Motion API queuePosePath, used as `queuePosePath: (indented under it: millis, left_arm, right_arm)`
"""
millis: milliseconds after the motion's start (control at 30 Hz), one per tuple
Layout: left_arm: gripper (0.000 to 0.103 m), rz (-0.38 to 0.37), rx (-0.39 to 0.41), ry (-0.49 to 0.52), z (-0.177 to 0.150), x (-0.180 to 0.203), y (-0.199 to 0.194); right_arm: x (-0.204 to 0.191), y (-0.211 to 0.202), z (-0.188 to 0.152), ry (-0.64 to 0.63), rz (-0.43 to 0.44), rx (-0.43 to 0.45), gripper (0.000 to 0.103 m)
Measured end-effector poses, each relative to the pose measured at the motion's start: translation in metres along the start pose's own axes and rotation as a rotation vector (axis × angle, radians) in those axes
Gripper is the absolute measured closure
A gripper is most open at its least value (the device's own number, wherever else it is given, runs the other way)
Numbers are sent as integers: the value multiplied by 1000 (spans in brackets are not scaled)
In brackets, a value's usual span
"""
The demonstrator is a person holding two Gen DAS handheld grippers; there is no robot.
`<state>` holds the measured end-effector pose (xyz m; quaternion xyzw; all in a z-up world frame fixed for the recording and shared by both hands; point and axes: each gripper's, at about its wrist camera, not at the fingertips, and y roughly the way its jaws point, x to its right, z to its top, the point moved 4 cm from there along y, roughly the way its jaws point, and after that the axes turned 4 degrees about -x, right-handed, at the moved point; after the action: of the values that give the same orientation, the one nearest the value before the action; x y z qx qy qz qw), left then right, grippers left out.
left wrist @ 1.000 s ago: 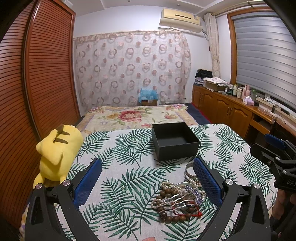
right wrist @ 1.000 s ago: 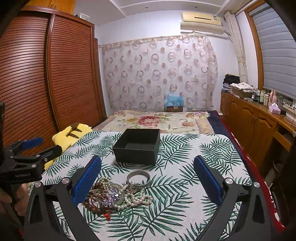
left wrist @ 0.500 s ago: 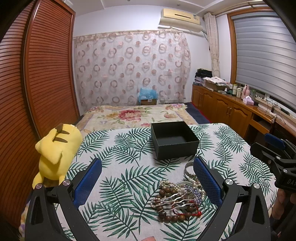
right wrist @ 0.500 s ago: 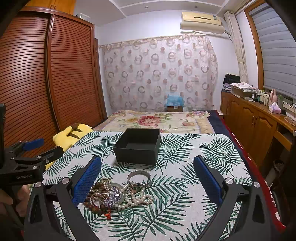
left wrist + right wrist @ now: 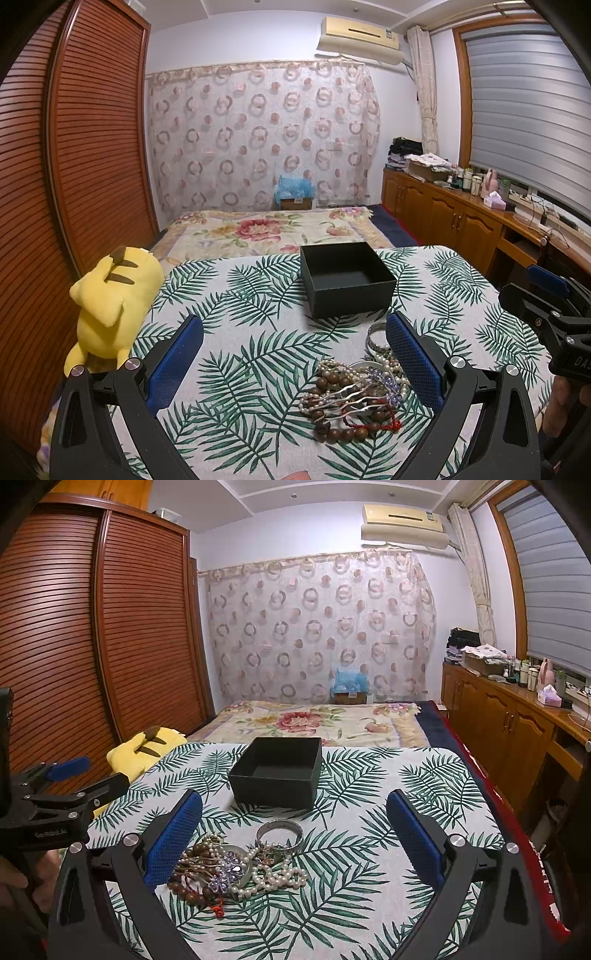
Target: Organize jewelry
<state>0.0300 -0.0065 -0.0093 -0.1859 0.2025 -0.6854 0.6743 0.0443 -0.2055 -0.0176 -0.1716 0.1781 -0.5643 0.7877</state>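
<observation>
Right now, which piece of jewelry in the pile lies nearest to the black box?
The silver bangle: a rigid metal ring at the pile's far edge, just before the black box. The beaded strands lie closer to the camera.

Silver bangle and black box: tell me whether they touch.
Apart. The right wrist view shows a strip of leaf-print cloth between the silver bangle and the near wall of the black box.

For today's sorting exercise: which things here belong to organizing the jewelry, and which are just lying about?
Belongs to the job:
jewelry pile
silver bangle
black box
left claw
right claw

Just lying about:
yellow plush toy
tissue box
</observation>
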Motion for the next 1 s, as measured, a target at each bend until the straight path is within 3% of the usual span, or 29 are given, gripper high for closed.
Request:
queuePosePath:
  millis: [700, 1000]
  left_arm:
    - [8, -5, -8, 0, -3, 4, -1]
    - [8, -50, -106, 37, -25, 10, 25]
  right_arm:
    - [-7, -2, 3, 1, 3, -2, 3]
    - [-2, 9, -10, -15, 36, -50, 3]
